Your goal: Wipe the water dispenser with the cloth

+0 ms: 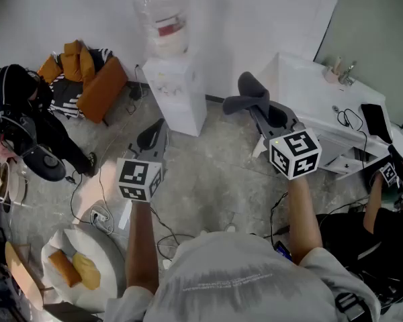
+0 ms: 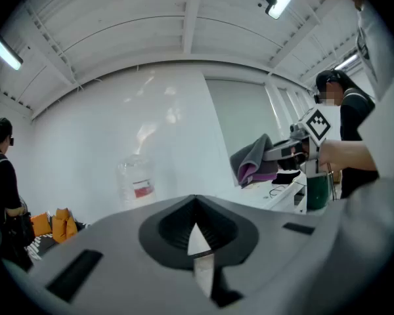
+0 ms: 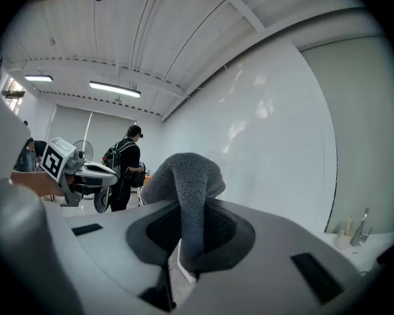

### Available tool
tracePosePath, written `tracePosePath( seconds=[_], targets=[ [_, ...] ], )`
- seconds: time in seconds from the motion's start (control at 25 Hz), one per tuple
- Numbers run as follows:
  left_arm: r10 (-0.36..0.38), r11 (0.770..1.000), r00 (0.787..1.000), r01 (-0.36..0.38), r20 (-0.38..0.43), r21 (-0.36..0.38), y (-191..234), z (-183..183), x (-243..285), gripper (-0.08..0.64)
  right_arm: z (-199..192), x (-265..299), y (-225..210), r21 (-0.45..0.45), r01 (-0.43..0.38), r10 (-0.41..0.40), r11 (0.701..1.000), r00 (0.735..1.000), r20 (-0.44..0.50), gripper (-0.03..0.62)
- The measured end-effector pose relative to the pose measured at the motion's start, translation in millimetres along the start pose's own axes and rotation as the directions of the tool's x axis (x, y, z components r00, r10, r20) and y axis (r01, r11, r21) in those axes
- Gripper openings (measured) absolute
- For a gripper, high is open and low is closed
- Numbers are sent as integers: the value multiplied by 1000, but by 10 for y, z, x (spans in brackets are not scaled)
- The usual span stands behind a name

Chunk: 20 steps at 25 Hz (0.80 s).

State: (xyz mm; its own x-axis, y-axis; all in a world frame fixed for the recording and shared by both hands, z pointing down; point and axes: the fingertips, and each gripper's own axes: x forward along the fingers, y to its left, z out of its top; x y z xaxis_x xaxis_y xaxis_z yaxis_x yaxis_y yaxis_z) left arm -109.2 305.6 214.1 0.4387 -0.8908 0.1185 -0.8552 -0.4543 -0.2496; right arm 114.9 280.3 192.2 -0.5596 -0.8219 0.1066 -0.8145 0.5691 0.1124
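Observation:
The white water dispenser (image 1: 178, 92) stands against the far wall with a clear bottle (image 1: 164, 19) on top. The bottle (image 2: 136, 182) also shows hazily in the left gripper view. My right gripper (image 1: 260, 113) is shut on a grey cloth (image 1: 250, 92), held up to the right of the dispenser and apart from it. In the right gripper view the cloth (image 3: 184, 189) drapes over the jaws. In the left gripper view the cloth (image 2: 253, 159) shows a pink inner side. My left gripper (image 1: 152, 138) is shut and empty, low in front of the dispenser.
A white sink counter (image 1: 322, 99) with a tap stands at the right. Orange bags (image 1: 80, 66) lie at the back left beside a person in black (image 1: 20, 113). Cables and a power strip (image 1: 97, 217) lie on the floor. A white seat (image 1: 104, 247) sits at the lower left.

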Motion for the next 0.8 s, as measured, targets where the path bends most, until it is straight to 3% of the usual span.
tracePosePath(
  seconds=[0.4,0.64,0.8],
  targets=[
    [9,1000,1000,-9,-13,-3,-114,-14,230,16,-93,12,-247,10,-21,21,1000,1000,6,57],
    [39,999,998,-39,-39,-9,-271,-77,452,16,-231,25,-597,62,-21,21,998,1000,9,57],
    [38,999,997,-38,-65,3,-399,-131,578,15,-300,91,-676,68,-56,56,996,998,5,57]
  ],
)
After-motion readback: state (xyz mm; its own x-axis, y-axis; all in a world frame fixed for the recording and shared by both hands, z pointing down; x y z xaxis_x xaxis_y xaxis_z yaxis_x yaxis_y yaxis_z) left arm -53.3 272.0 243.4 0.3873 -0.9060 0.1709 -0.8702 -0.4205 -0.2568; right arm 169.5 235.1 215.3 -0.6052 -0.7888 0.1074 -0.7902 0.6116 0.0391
